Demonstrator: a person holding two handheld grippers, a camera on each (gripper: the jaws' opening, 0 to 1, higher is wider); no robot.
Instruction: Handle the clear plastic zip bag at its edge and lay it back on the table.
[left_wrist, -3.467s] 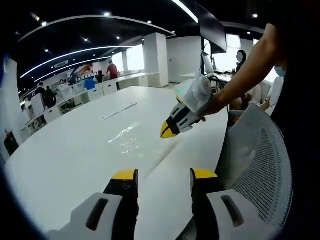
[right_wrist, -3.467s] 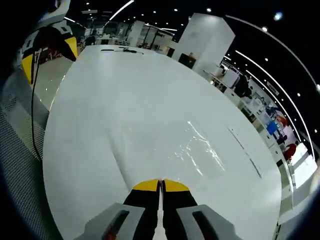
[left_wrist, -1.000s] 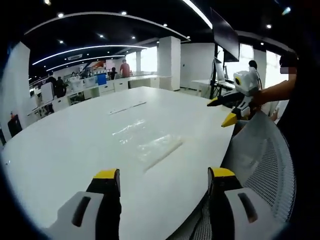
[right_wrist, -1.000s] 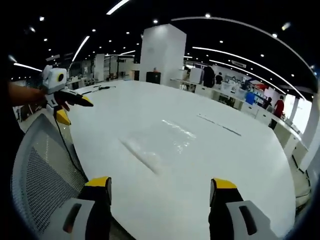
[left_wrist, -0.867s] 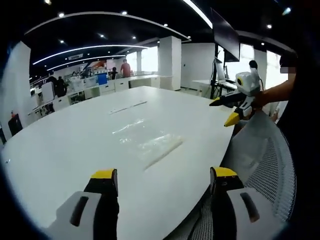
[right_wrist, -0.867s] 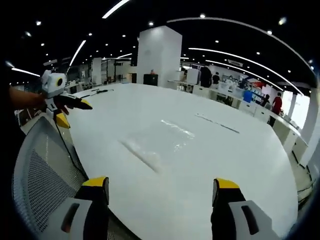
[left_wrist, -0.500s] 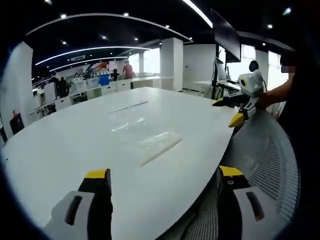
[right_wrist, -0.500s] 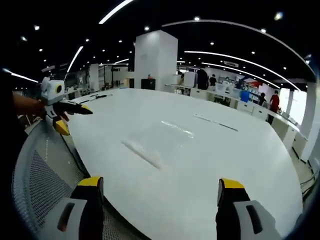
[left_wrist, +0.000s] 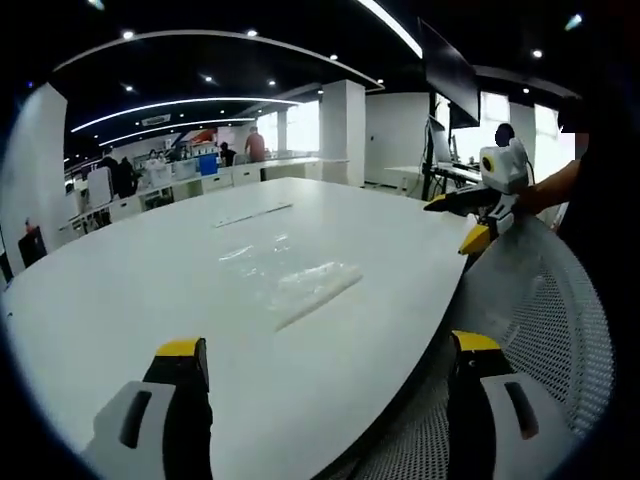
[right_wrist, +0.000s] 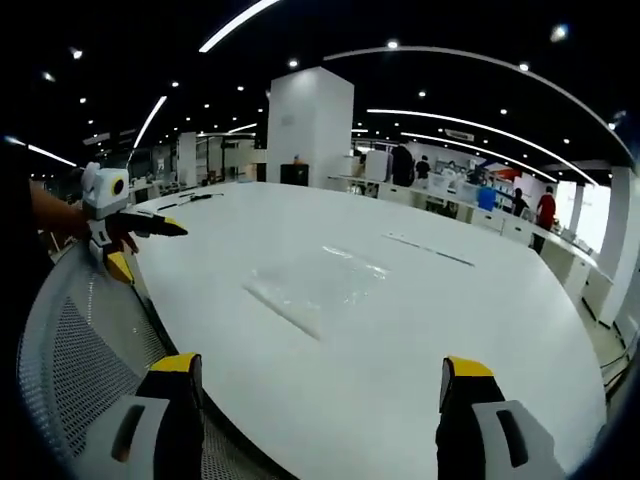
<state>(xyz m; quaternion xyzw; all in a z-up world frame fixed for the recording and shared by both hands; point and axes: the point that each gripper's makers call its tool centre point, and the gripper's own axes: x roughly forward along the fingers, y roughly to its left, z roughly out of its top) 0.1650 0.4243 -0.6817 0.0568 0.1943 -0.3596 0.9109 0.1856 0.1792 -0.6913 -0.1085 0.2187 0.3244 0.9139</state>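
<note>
The clear zip bag (left_wrist: 305, 283) is lying flat on the white counter (left_wrist: 150, 300), out near the middle and well apart from both grippers. Left gripper (left_wrist: 325, 375) and right gripper (right_wrist: 312, 392) both have their jaws spread wide with nothing in them, hanging back over the counter edge by a mesh chair (left_wrist: 560, 330).

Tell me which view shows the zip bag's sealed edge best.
The left gripper view: the clear zip bag lies flat on the white table, its thick edge strip catching light as a pale line. The right gripper view shows the bag too, but fainter, mostly glare.
</note>
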